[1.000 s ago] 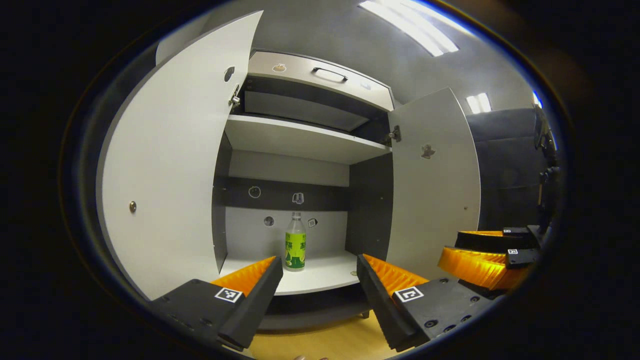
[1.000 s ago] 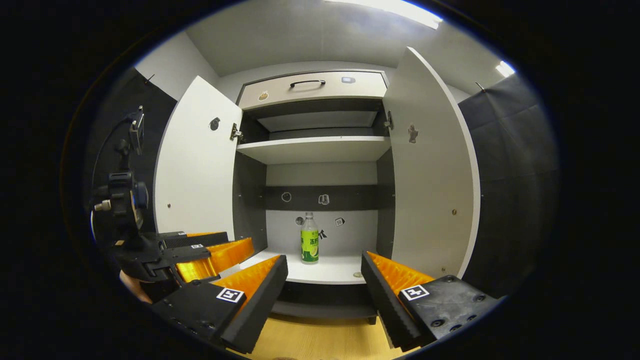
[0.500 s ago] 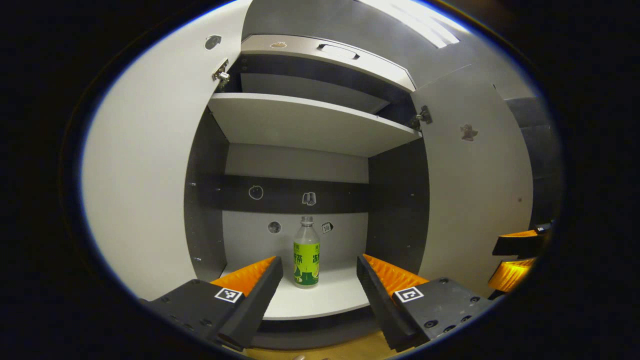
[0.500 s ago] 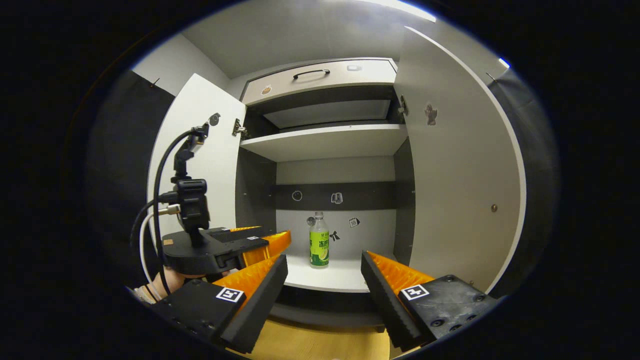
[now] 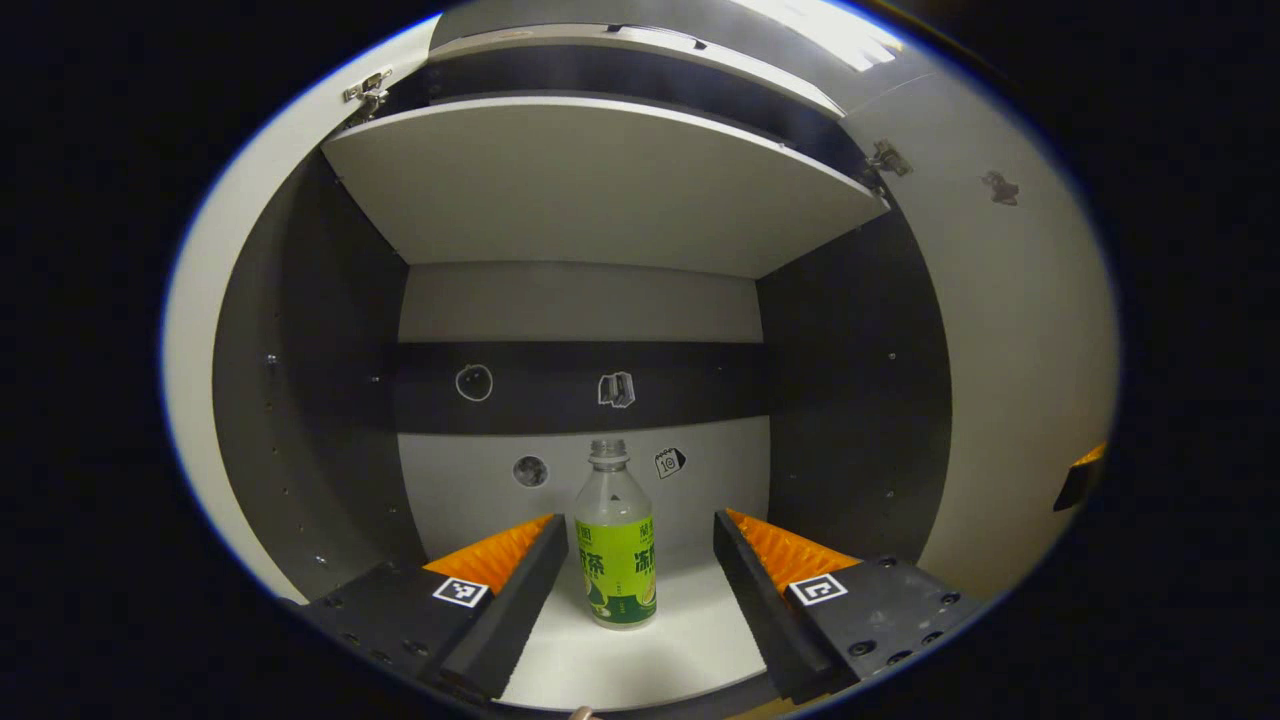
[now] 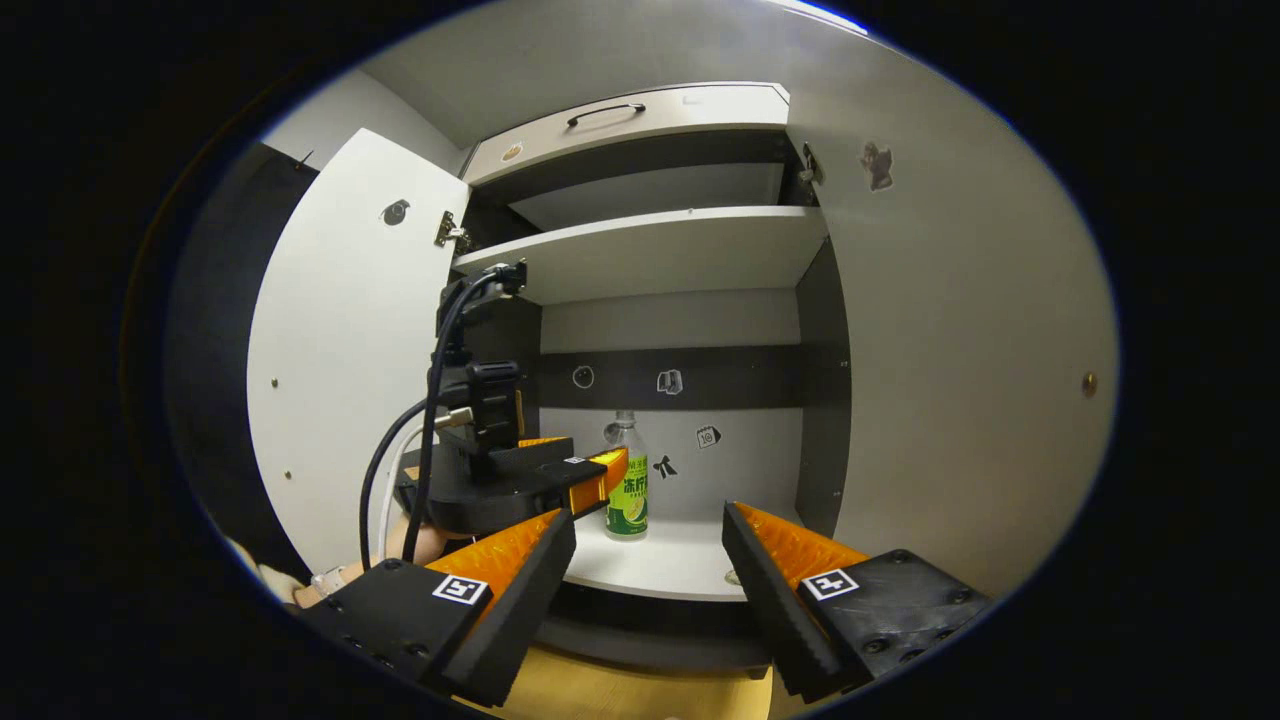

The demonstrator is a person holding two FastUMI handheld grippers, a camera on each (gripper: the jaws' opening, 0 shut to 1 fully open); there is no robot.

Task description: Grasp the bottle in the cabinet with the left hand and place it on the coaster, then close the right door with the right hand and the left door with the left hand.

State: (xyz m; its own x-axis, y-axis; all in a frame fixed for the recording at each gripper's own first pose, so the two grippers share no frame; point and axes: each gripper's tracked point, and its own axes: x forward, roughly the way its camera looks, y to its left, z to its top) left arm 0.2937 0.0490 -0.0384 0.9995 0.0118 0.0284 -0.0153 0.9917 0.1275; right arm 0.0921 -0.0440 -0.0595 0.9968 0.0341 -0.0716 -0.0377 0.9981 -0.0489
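Observation:
A clear bottle (image 5: 617, 560) with a green label stands upright on the cabinet's lower shelf (image 5: 690, 640). My left gripper (image 5: 638, 520) is open inside that compartment. The bottle sits between its fingers, closer to the left one, and I see no contact. In the right gripper view, the left gripper (image 6: 600, 462) reaches in from the left, its tips level with the bottle (image 6: 632, 505). My right gripper (image 6: 649, 515) hangs open and empty outside the cabinet front. Both doors stand wide open: the left door (image 6: 340, 380) and the right door (image 6: 960, 350).
An upper shelf (image 5: 600, 180) roofs the compartment, with a drawer (image 6: 620, 110) above it. Dark side walls close in on both sides. A hand (image 6: 420, 540) holds the left gripper, and cables rise from it. A wooden floor (image 6: 620, 690) lies below the cabinet.
My left gripper has pushed forward into the lower compartment until the bottle stands between its fingers. The right gripper has crept closer to the cabinet, near the right door. Both stay open.

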